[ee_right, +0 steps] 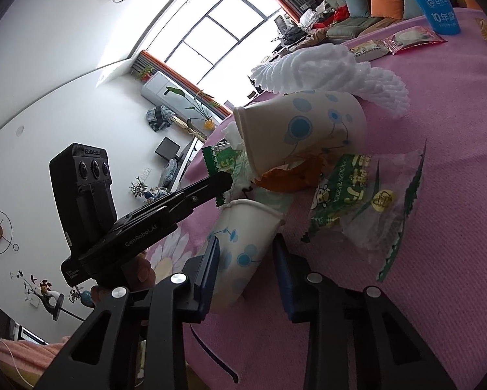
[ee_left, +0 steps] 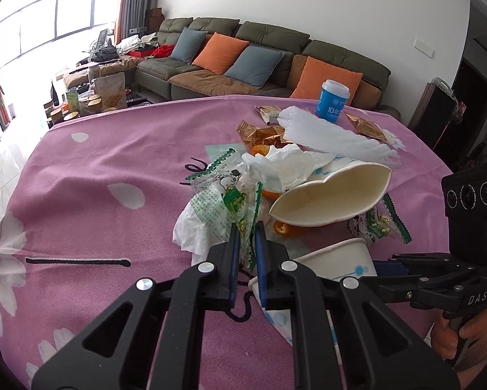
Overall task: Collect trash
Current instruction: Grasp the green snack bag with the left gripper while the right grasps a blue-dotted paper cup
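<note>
left tongs [ee_left: 246, 240] clenched on green wrapper [ee_left: 233, 208], pinching its edge to lift it off the heap | right tongs [ee_right: 246, 253] released, straddling near cup [ee_right: 240, 250], ready to close | trash piled mid-surface [ee_left: 97, 162]: squashed cup [ee_left: 334, 195], tissue [ee_left: 282, 165], peel

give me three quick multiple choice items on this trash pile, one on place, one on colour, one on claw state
1. Where is the blue cup?
A. far table edge, by the sofa
B. inside the pile
C. on the floor

2. What colour is the tablecloth?
A. green
B. pink
C. grey

3. What does the left claw grip?
A. nothing
B. a paper cup
C. a green wrapper

Answers: 1 A, it stands upright behind the pile. 2 B, pink with white flowers. 3 C, wrapper pinched between its fingers.
</note>
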